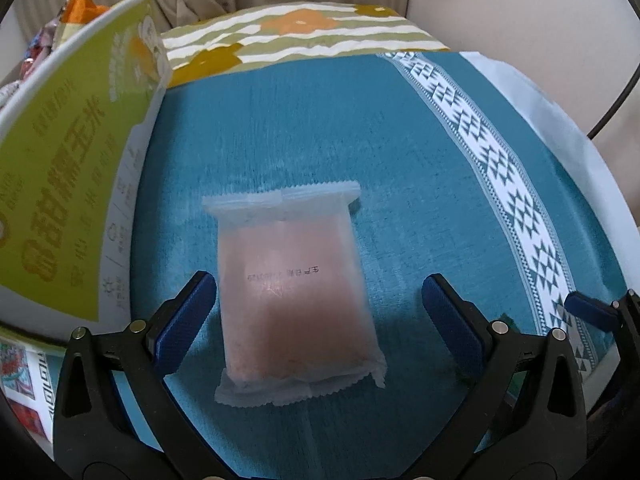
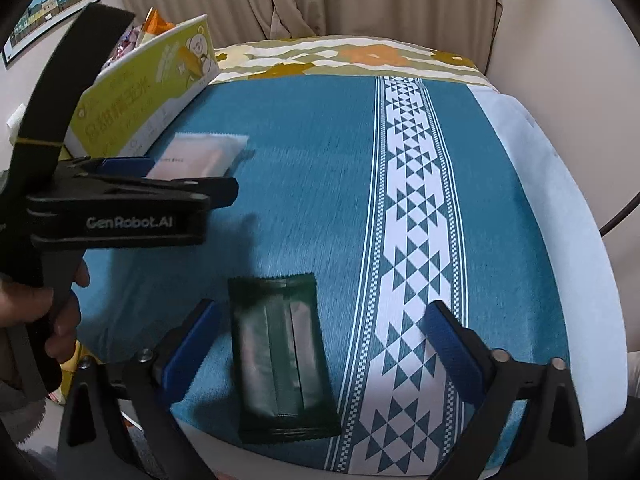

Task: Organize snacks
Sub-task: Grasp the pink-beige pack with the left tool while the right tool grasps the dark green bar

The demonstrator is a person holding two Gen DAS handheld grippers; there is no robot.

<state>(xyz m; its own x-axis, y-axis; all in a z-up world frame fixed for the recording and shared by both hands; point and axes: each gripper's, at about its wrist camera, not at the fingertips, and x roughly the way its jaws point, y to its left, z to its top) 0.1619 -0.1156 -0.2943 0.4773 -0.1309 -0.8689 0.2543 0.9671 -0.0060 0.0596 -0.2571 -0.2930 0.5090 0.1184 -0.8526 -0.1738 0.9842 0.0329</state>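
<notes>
Two black plastic hand-held grippers: the left hand-held gripper (image 1: pixel 320 308) and right hand-held gripper (image 2: pixel 322 338) carry ribbed blue finger pads (image 1: pixel 456 324) and silver rivets; one body reads "GenRobot.AI" in white lettering. Bare skin shows on the left hand (image 2: pixel 48 312).

The left edge of the bench (image 2: pixel 400 128) is walled by the green box (image 1: pixel 68 184), which stands just beside the pale packet (image 1: pixel 296 292). Bare cloth is seen right of that packet and beyond it to the far edge. The dark packet (image 2: pixel 280 360) lies near the front edge, with bare cloth on both sides. The left claw (image 2: pixel 188 180) hangs over the pale packet, blocking approach from the front-left.
</notes>
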